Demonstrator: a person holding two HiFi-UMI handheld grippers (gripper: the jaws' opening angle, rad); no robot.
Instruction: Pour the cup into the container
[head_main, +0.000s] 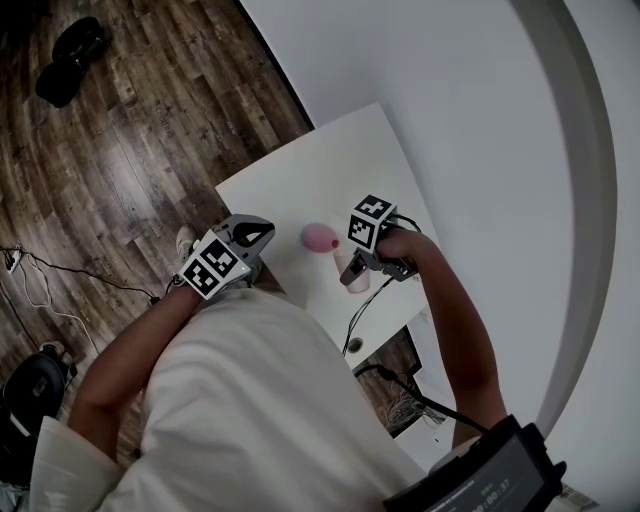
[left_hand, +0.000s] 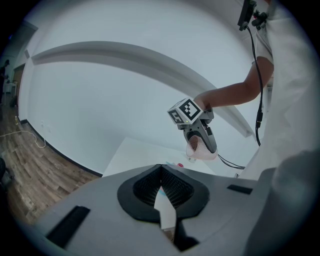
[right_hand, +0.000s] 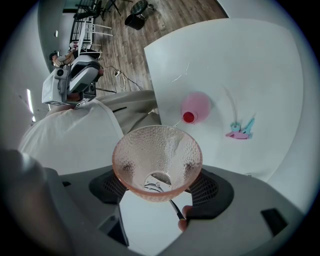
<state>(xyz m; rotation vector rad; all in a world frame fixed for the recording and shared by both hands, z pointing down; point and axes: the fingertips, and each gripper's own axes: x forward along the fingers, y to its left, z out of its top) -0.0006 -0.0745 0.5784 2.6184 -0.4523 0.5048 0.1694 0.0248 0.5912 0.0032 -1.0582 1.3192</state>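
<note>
My right gripper (right_hand: 157, 176) is shut on a pink dimpled cup (right_hand: 157, 160), held above the white table (right_hand: 260, 75) near its front edge. I look down into the cup; its inside looks clear down to the base. Beyond the cup, a pink round container (right_hand: 196, 106) with a red opening lies on the table. In the head view the cup (head_main: 352, 272) hangs just right of the container (head_main: 318, 237). My left gripper (left_hand: 162, 192) is shut and holds nothing. It hovers off the table's left edge (head_main: 248, 240) and faces the right gripper (left_hand: 200, 145).
Small blue and pink pieces (right_hand: 241, 129) lie on the table right of the container. A black cable (head_main: 362, 305) hangs over the table's near edge. Wood floor (head_main: 120, 130) lies to the left, with a white wall (head_main: 480, 120) behind the table.
</note>
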